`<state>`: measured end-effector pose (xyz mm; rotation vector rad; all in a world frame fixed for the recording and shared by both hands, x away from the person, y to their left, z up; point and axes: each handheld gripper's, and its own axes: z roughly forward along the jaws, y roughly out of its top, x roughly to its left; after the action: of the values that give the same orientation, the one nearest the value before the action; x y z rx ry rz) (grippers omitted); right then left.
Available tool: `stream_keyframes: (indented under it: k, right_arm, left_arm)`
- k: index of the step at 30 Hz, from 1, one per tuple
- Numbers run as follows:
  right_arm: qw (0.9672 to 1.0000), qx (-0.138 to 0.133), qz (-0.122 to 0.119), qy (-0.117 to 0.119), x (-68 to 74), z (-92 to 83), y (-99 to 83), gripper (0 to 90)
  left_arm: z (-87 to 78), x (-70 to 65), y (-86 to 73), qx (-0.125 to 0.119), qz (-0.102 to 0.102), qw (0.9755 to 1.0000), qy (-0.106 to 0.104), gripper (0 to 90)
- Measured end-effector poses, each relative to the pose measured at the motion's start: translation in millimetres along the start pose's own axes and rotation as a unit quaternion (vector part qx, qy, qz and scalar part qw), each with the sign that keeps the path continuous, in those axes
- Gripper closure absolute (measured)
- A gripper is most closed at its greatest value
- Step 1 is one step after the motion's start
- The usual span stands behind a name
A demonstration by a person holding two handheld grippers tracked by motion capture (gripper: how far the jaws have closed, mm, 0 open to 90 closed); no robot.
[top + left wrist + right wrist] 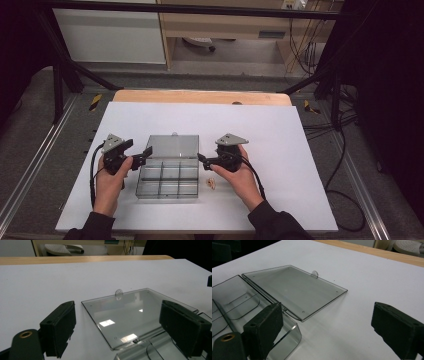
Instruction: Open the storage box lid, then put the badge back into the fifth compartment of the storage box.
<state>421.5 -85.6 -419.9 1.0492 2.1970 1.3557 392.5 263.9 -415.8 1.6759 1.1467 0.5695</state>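
Note:
A clear plastic compartment box (168, 181) lies on the white table with its lid (174, 146) folded back flat behind it. Its compartments look empty. My left gripper (138, 153) is at the box's left side near the hinge, open, with nothing pressed between its pads. In the left gripper view the lid (130, 307) and its small tab (119, 292) lie beyond the wide jaws of the left gripper (119, 326). My right gripper (203, 159) is at the box's right side, also open. The right gripper view shows the lid (294, 287) and the base (234, 302) past the right gripper (329, 323).
A small pale pinkish object (212, 183) lies on the white tabletop (280, 140) just right of the box, under the right hand. A wooden strip (200, 96) runs along the table's far edge. Black frame bars and cables stand around the table.

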Motion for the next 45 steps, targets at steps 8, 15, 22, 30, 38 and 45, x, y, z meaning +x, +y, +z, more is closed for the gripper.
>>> stream_keyframes:
  k: [8, 15, 22, 30, 38, 45]
  right_arm:
    - [0.9998, 0.015, -0.013, 0.004, 3.5, -14.4, 0.0, 6.3]
    - [0.9996, 0.022, -0.013, 0.009, 1.4, -22.5, 0.1, 5.3]
    - [0.9991, 0.035, -0.019, 0.013, 4.4, -30.1, -1.0, 4.8]
    - [0.9978, 0.051, -0.034, 0.025, 11.3, -36.8, -4.9, 4.5]
    - [0.9956, 0.075, -0.040, 0.038, 13.7, -38.7, -14.1, 4.1]
    - [0.9934, 0.099, -0.038, 0.044, 15.3, -38.1, -23.8, 3.7]
  left_arm:
    - [-21.9, -4.7, -7.8, -0.004, 0.007, 0.9999, 0.006, 10.1]
    - [-30.9, -5.1, -13.6, -0.002, 0.004, 0.9999, 0.014, 10.0]
    - [-36.7, -3.7, -18.5, -0.001, 0.000, 0.9998, 0.018, 9.0]
    - [-41.1, -4.4, -22.9, 0.011, -0.005, 0.9994, 0.032, 8.9]
    - [-46.8, -0.1, -27.6, 0.020, -0.013, 0.9989, 0.041, 8.5]
    - [-45.6, 2.0, -29.7, 0.031, -0.015, 0.9985, 0.044, 8.3]
